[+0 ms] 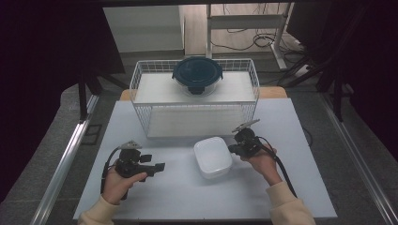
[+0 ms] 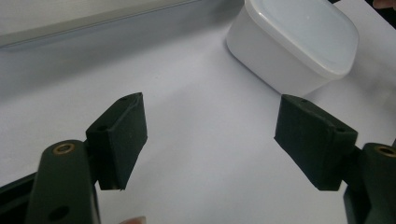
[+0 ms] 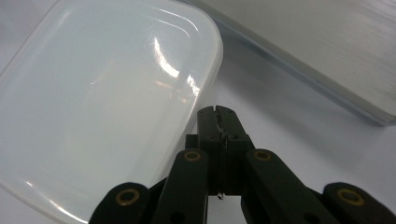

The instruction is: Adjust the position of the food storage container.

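A white lidded plastic container (image 1: 213, 157) sits on the white table, in front of the wire basket. In the left gripper view the white container (image 2: 294, 42) lies ahead and to the right of the jaws. My left gripper (image 1: 160, 166) stands open to the container's left, nothing between its pads (image 2: 123, 137). My right gripper (image 1: 231, 148) is shut and empty, its tips at the container's right edge. In the right gripper view the closed jaws (image 3: 218, 114) rest just beside the rim of the container's lid (image 3: 107, 102). Whether they touch the rim I cannot tell.
A white wire basket (image 1: 141, 79) stands at the back of the table, and inside it a round glass container with a dark blue lid (image 1: 197, 73). The basket's pale base (image 3: 327, 51) runs close behind my right gripper. Bare tabletop (image 1: 178, 197) lies toward the front edge.
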A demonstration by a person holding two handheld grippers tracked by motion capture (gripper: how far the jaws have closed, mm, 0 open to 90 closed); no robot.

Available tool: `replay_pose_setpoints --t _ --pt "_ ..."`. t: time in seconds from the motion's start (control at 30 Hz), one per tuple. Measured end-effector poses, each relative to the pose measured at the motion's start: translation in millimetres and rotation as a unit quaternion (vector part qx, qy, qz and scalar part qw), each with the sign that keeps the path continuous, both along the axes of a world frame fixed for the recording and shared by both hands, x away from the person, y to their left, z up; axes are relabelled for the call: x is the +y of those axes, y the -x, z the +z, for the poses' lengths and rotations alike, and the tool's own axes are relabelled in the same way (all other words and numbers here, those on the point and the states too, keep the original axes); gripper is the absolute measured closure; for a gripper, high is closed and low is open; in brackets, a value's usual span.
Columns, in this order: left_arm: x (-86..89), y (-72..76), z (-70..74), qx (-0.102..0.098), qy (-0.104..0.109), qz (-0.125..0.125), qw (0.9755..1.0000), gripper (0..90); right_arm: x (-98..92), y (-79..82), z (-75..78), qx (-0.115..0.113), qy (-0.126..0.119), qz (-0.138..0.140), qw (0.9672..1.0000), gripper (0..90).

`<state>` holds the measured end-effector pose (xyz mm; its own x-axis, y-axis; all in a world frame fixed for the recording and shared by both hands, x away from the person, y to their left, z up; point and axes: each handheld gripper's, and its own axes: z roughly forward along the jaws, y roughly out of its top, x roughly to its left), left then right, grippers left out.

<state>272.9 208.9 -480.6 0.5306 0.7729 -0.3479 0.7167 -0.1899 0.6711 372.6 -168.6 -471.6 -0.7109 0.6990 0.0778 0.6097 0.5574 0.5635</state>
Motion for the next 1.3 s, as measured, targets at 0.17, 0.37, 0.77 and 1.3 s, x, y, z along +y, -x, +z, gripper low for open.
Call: replay_pose_setpoints --t 0.17,0.37,0.77,1.3 --pt "-0.4 -0.1 -0.3 0.000 0.000 -0.001 1.0000 24.3 7.8 7.5 -1.7 -0.002 0.001 0.012 0.9999 89.4" --pt "-0.4 0.2 0.1 0.000 0.000 -0.001 1.0000 24.3 14.9 14.7 -5.1 -0.002 -0.002 0.024 0.9997 89.3" --pt "-1.0 0.4 -0.5 -0.001 -0.002 -0.003 1.0000 24.3 28.0 34.7 -12.5 0.012 0.007 0.055 0.9984 89.2" --pt "0.4 0.1 -0.2 -0.001 -0.001 0.000 1.0000 24.3 34.8 46.6 -13.3 0.017 0.010 0.079 0.9967 88.3"
